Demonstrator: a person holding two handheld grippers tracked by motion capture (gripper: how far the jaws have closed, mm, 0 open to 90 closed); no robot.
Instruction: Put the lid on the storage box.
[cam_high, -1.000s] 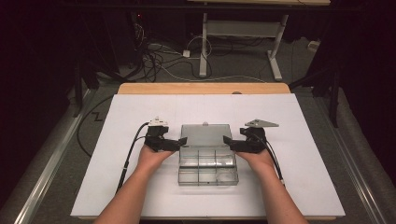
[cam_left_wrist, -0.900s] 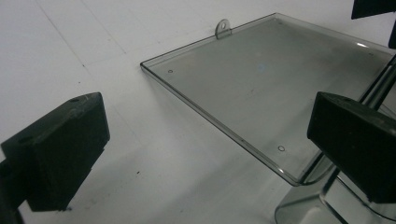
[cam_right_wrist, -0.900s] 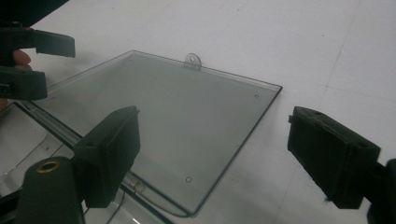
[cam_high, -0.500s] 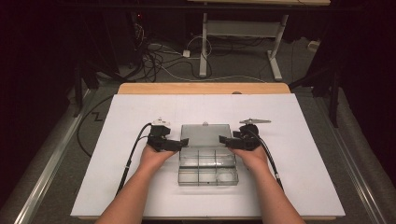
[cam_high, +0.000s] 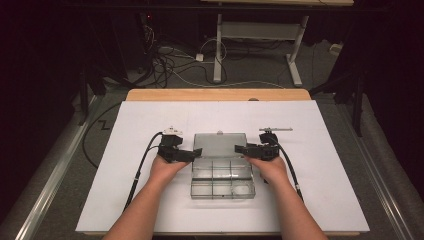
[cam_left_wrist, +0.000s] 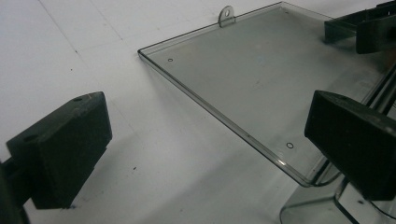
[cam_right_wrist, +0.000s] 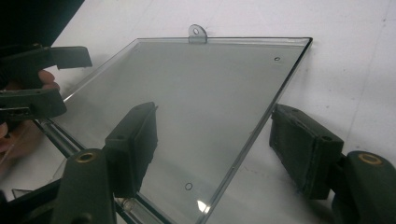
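A clear plastic box (cam_high: 222, 178) with several compartments sits near the middle of the white worktop (cam_high: 125, 200), its lid (cam_high: 220, 145) swung fully open and lying flat on the far side, away from the person. A small hanging tab (cam_left_wrist: 227, 15) sticks out from the lid's far edge. The left claw (cam_high: 194, 152) is at the lid's left side, close to the hinge line where lid and box meet. In the left gripper view its jaws stand wide apart, one over the bare worktop and the other over the lid's near corner, with the lid's edge running between them; they hold nothing. The right claw (cam_high: 241, 148) is at the lid's right side, opposite the other. In the right gripper view its jaws are also spread wide, one above the lid's surface and the other out over the worktop beside the lid's edge, so the edge lies between them without being pinched. That view also shows the left claw farther off at the lid's other side, with fingers (cam_right_wrist: 44, 79) of the person's hand behind it. A cable (cam_high: 141, 167) trails from the left claw back toward the near edge of the worktop.
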